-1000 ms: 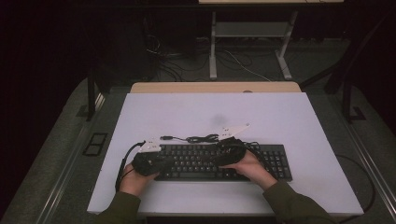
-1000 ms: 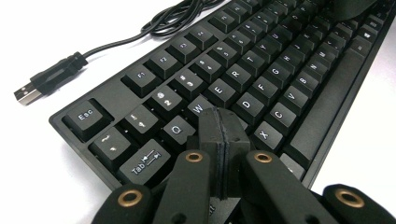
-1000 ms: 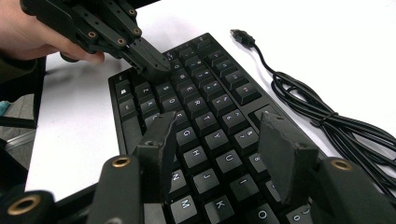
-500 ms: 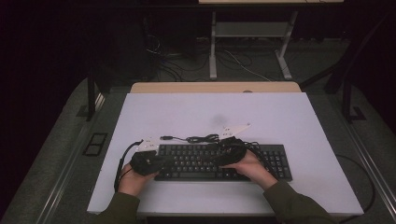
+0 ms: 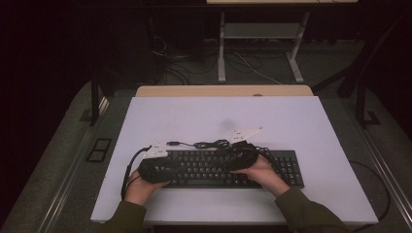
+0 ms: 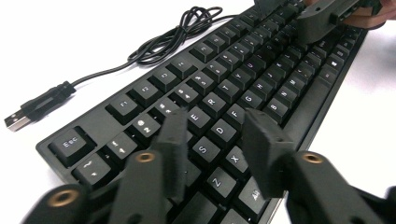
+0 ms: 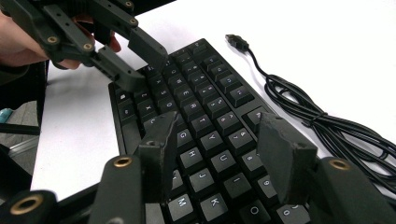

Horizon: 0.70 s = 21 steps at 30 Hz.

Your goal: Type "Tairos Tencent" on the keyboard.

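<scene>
A black keyboard lies near the front edge of the white table. My left gripper hovers over its left end, held by a hand. In the left gripper view my left gripper is open above the keys with nothing between the jaws. My right gripper is over the keyboard's middle. Its own view shows my right gripper open above the letter keys, facing the left gripper. The keyboard's coiled cable ends in a loose USB plug.
The cable coil and USB plug lie on the table just behind the keyboard. The far half of the white table is bare. A second desk frame and floor cables stand beyond the table in the dark.
</scene>
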Motion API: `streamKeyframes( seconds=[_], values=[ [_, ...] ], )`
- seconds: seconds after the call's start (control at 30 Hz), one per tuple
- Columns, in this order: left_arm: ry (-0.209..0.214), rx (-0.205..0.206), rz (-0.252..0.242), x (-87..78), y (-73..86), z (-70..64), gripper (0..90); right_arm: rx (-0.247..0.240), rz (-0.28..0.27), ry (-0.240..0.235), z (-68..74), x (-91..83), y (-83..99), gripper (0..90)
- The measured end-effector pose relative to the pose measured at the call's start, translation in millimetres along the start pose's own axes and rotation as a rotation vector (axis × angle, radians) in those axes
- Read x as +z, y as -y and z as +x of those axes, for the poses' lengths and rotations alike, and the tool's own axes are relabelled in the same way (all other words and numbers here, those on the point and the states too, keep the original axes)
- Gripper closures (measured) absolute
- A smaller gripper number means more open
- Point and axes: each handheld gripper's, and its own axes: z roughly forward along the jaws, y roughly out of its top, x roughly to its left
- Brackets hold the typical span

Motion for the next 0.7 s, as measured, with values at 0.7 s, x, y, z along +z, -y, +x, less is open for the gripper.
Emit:
streamKeyframes(
  seconds=[0.7],
  values=[
    [0.003,0.029,-0.013,10.1,-2.3,-9.9,23.7,-0.012,0.012,0.008,-3.2,-4.0,0.7,65.3]
  ],
)
